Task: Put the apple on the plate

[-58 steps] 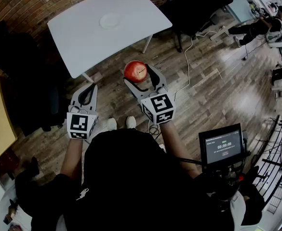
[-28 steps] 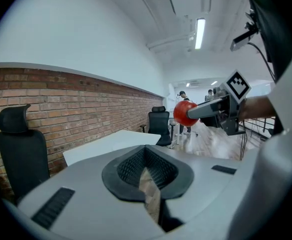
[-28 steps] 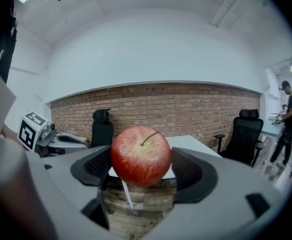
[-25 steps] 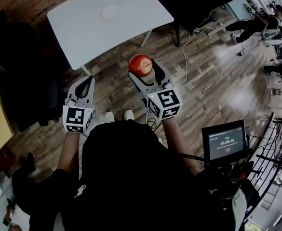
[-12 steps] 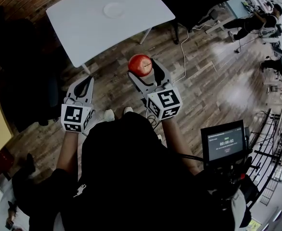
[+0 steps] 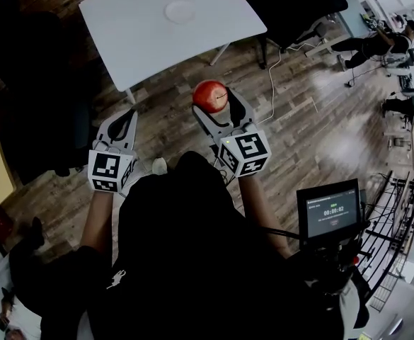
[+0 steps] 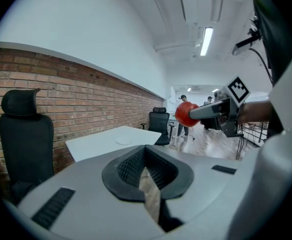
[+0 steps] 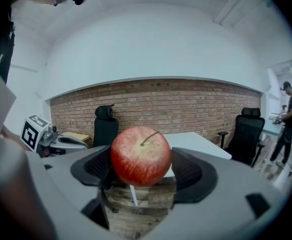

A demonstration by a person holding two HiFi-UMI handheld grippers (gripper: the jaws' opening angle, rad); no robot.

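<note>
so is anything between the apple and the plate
Nothing visible. The right hand-held gripper holds the apple over the floor, short of the table; the plate sits alone on the bare tabletop ahead.

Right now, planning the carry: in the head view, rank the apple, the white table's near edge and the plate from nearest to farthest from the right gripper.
1. apple: held between the right gripper's jaws.
2. white table's near edge: ahead, across the wood floor.
3. plate: farther back, on the tabletop, slightly left.
</note>
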